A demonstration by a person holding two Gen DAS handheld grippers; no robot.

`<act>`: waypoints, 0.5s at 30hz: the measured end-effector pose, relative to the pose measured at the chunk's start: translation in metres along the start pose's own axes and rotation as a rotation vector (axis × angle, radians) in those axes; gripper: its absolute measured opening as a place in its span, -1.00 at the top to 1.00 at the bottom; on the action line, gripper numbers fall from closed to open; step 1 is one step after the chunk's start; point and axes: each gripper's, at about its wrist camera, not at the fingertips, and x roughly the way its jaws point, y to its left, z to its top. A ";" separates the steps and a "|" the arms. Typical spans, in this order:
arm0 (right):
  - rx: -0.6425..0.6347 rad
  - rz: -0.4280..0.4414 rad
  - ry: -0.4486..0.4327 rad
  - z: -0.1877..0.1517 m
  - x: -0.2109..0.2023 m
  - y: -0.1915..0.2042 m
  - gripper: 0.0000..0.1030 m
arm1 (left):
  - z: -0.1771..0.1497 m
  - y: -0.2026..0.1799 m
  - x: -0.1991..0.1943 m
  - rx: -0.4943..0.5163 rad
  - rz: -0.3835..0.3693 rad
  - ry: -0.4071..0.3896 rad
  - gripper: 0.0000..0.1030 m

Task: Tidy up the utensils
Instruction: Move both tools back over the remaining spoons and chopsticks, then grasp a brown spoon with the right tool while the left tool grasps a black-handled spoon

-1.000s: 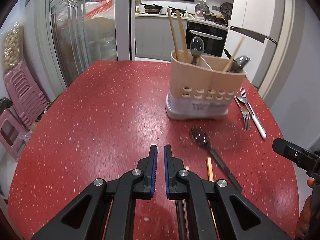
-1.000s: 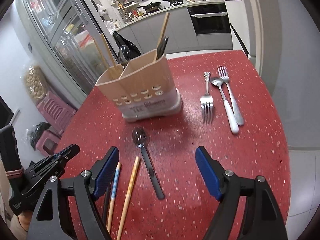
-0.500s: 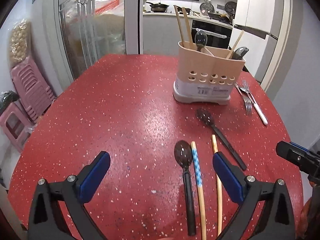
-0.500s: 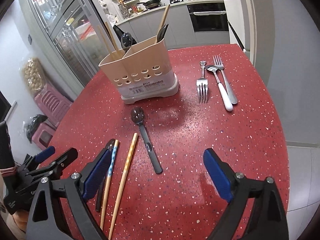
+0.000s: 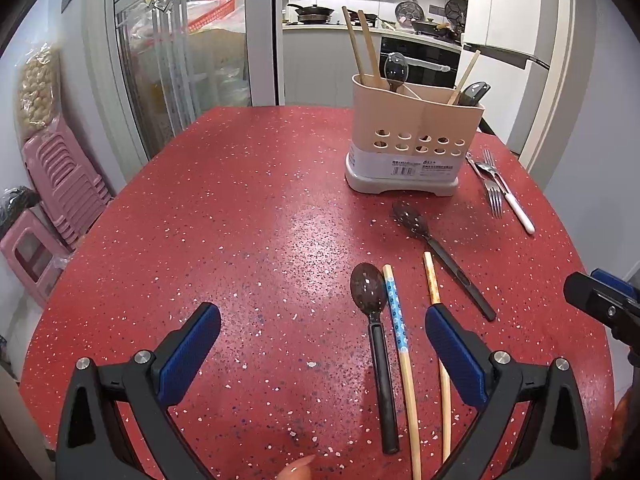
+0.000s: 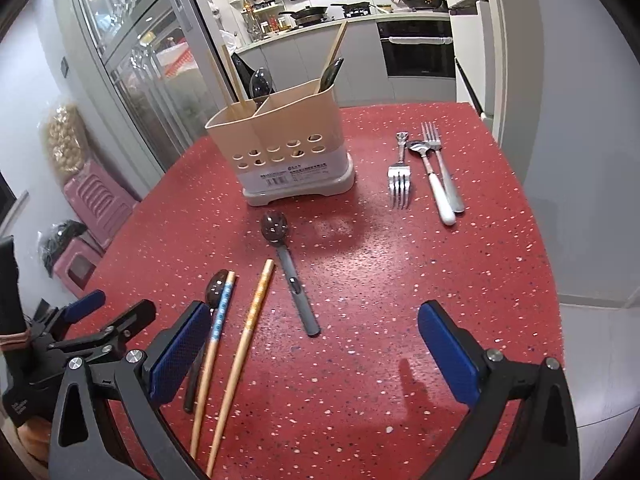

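Observation:
A beige utensil holder point(image 5: 414, 142) point(image 6: 280, 152) stands on the red table point(image 5: 240, 220) and holds chopsticks and dark spoons. On the table lie a dark spoon point(image 5: 376, 344) point(image 6: 200, 340), a blue-patterned chopstick point(image 5: 400, 356) point(image 6: 212, 356), a plain chopstick point(image 5: 436, 328) point(image 6: 244, 344) and another dark spoon point(image 5: 440, 256) point(image 6: 290, 272). My left gripper point(image 5: 320, 344) is open above the table, left of these. My right gripper point(image 6: 308, 356) is open over them, empty.
Two forks point(image 6: 400, 176) and a white-handled spoon point(image 6: 434, 184) lie right of the holder. Glass cabinet doors point(image 5: 176, 56) and pink stools point(image 5: 60, 184) stand left of the table. The table edge point(image 6: 556, 280) curves off on the right.
My left gripper has opened wide and pulled back from the dark spoon and chopsticks. My right gripper has drawn back a little and stays open.

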 end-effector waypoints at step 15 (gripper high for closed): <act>-0.091 0.002 0.154 -0.004 0.043 0.012 -1.00 | -0.021 0.016 0.040 -0.002 0.000 0.159 -1.00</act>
